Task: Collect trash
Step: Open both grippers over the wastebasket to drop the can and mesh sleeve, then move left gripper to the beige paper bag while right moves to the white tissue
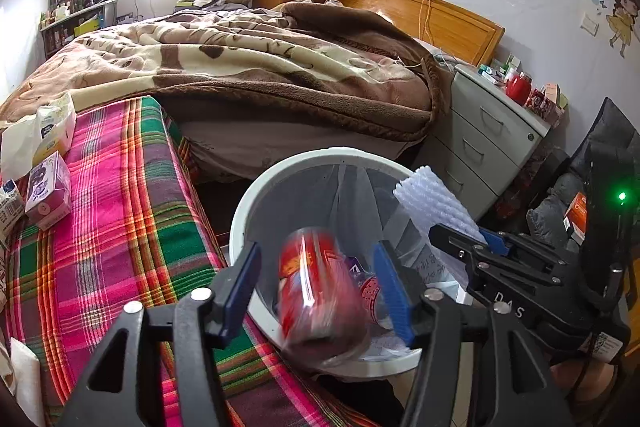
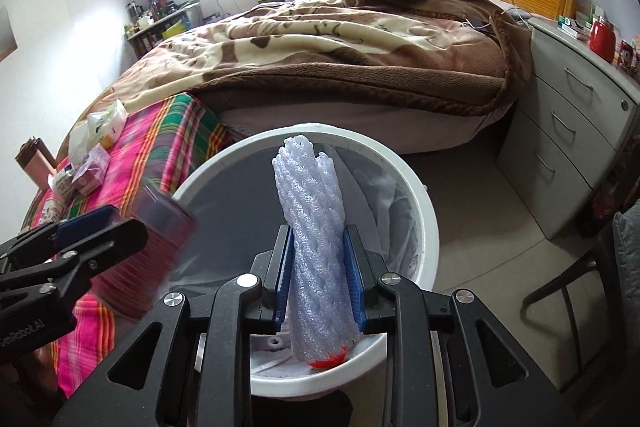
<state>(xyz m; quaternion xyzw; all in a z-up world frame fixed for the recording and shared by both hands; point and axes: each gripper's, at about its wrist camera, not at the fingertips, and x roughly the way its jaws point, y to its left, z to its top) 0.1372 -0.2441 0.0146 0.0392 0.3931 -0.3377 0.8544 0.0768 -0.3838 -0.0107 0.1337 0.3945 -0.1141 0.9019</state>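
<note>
Already the left gripper (image 1: 318, 291) stands released, red can (image 1: 316, 299) dropping into the bin (image 1: 240, 211); right gripper (image 2: 318, 281) clasps foam netting (image 2: 312, 227); cartons (image 1: 48, 193) remain far left.

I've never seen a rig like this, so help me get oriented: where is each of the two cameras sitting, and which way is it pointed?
Left wrist view: sits behind the left gripper, looking down into the white bin; a blurred red can lies between its open jaws, and the right gripper shows.
Right wrist view: sits behind the right gripper, clamped on a white foam sleeve over the bin; the left gripper shows.
Both share the bin, plaid cloth and bed.
</note>
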